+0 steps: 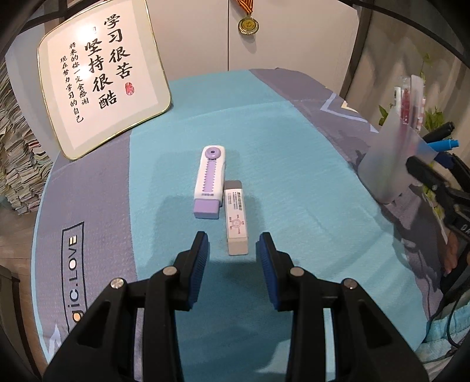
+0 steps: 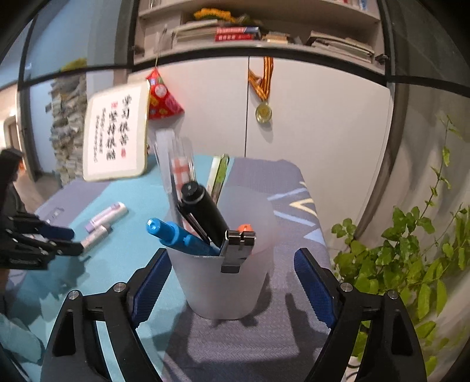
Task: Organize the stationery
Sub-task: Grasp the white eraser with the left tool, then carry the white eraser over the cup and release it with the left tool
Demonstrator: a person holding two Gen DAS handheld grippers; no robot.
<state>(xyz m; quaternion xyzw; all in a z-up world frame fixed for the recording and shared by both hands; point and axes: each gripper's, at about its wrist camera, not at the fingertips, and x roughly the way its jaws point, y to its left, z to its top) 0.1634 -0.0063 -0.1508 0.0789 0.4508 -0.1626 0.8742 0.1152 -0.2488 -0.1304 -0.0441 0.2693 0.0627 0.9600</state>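
Observation:
A white and purple eraser case (image 1: pixel 209 182) and a white eraser (image 1: pixel 236 217) lie side by side on the teal cloth (image 1: pixel 293 164). My left gripper (image 1: pixel 233 246) is open, its jaws either side of the white eraser's near end, just above the cloth. My right gripper (image 2: pixel 232 264) is open around a frosted pen cup (image 2: pixel 223 279), not touching it. The cup holds a blue marker (image 2: pixel 179 238), a black marker (image 2: pixel 205 211), a black binder clip (image 2: pixel 238 246) and rulers. The cup (image 1: pixel 390 164) and right gripper (image 1: pixel 434 182) also show at the right of the left wrist view.
A framed calligraphy board (image 1: pixel 102 76) leans at the back left, beside a stack of papers (image 1: pixel 17 164). A medal (image 1: pixel 249 25) hangs on the white cabinet. A green plant (image 2: pixel 411 264) stands right of the table edge. The left gripper (image 2: pixel 44 241) shows in the right wrist view.

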